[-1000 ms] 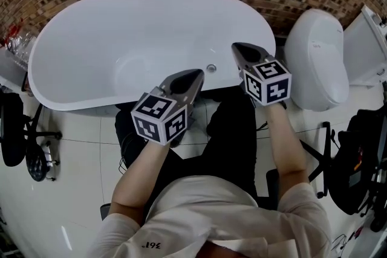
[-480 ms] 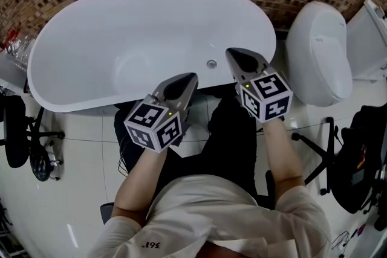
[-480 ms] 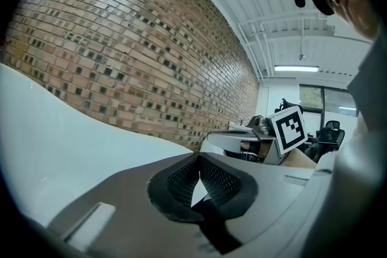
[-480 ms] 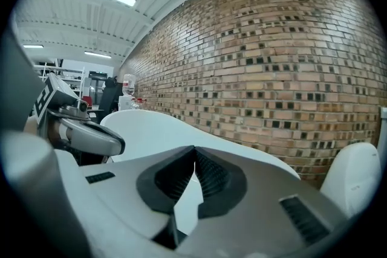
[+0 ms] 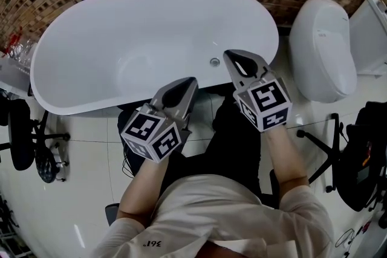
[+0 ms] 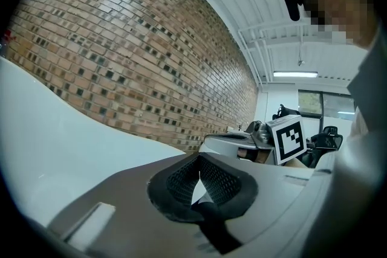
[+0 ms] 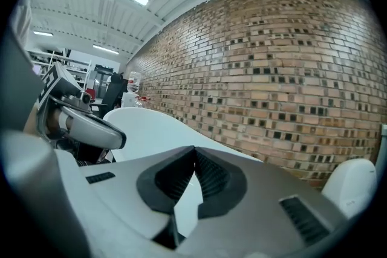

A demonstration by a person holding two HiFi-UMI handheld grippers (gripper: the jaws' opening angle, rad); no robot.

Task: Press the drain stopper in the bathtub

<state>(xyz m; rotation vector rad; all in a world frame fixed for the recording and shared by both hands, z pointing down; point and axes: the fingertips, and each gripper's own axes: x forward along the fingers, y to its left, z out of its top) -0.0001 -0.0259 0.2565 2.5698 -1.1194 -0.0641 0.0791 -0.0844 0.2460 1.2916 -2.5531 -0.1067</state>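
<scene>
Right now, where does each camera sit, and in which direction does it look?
Head view: on the person's head, looking steeply down at tub, toilet, arms, left tongs, right tongs.
Left gripper view: on the left tongs, looking along their shut jaws to the brick wall; right tongs and torso at right.
Right gripper view: on the right tongs, also shut, facing the same wall; left tongs at left.
Shared: all three show wall and tub.

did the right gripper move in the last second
Yes. The right gripper has drawn back from the bathtub, lower in the head view against its metal fitting.
</scene>
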